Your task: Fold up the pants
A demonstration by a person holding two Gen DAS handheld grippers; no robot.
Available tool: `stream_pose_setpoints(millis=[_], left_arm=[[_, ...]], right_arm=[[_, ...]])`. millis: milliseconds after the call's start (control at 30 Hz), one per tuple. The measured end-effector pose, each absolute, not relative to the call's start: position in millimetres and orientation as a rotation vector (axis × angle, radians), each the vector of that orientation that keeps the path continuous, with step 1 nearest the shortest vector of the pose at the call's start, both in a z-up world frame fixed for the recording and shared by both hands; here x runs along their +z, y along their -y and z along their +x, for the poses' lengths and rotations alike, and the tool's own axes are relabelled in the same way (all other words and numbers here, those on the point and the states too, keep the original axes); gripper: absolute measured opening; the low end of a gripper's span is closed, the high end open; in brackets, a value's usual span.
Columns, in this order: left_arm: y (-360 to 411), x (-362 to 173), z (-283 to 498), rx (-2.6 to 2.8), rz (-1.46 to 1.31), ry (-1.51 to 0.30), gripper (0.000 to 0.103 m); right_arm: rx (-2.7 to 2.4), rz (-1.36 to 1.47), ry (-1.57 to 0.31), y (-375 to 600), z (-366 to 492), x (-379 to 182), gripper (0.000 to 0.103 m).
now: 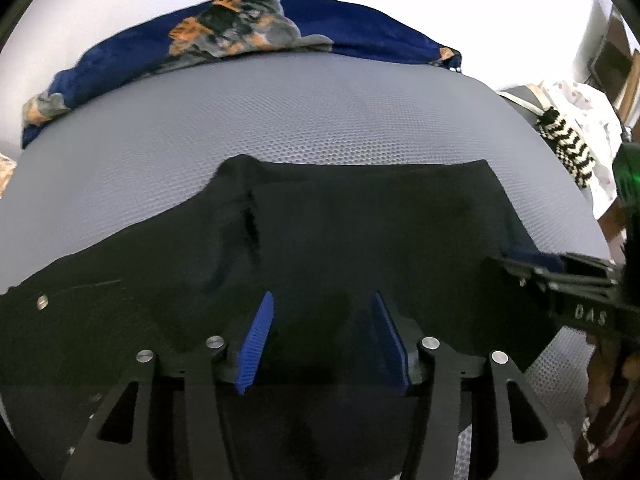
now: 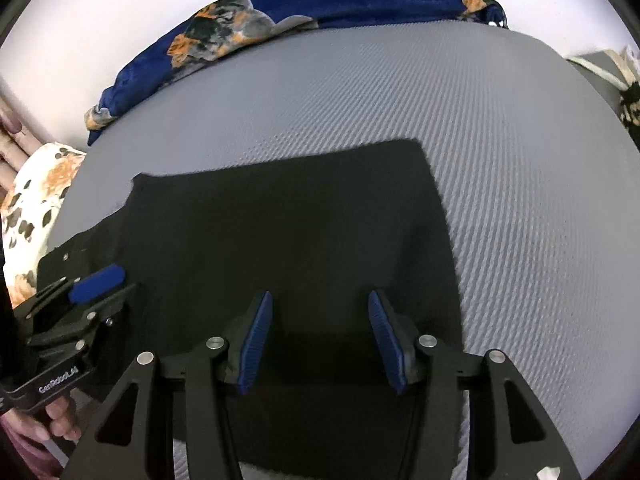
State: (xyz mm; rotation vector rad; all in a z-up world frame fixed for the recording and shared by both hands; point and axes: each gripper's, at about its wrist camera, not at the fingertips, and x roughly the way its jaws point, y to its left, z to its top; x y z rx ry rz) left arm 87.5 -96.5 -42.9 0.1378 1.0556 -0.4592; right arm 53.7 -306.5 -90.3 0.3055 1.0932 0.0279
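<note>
A: On the grey mattress point(image 1: 320, 120), the black pants point(image 1: 360, 224) lie spread as a dark slab, already doubled over by the look of the layered edge near the middle. Both tools hover low over the near part of the cloth.

B: Are they holding anything?

A: No. The left gripper point(image 1: 322, 340) has its blue pads parted, with only flat cloth showing in the gap and nothing pinched. The right gripper point(image 2: 322, 340) stands the same way, jaws apart over the pants, pads clear of the fabric.

B: So where might it go wrong?

A: My guess is at the next pinch. Black cloth on black shadow makes the hem hard to find. If a pad bites only the top layer, the fold underneath would drag open when lifted.

B: And the wrinkle?

A: A crease runs down the pants left of centre in the left view. Folding over it would likely press it in and leave a lumpy stack.

B: Anything nearby to snag?

A: A blue patterned blanket point(image 2: 280, 12) lies along the far edge, well apart from the pants. The likelier trouble is uneven lifting, which would skew the fold.
</note>
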Motion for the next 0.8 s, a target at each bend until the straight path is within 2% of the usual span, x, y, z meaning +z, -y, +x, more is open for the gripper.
stream_pose_setpoints(millis=[367, 567, 667, 800], left_arm=[[54, -24, 63, -0.335, 0.137, -1.005, 0.057], [6, -14, 50, -0.292, 0.025, -1.002, 0.058], [-17, -10, 43, -0.242, 0.006, -1.005, 0.058], [-56, -4, 34, -0.218, -0.093, -1.009, 0.059]], right_arm=[[0.133, 0.313, -1.118, 256, 43, -89, 0.050], [0.226, 0.302, -1.138, 221, 45, -84, 0.050], [0.255, 0.286, -1.141, 206, 50, -82, 0.055], [0.302, 0.266, -1.152, 187, 58, -81, 0.056]])
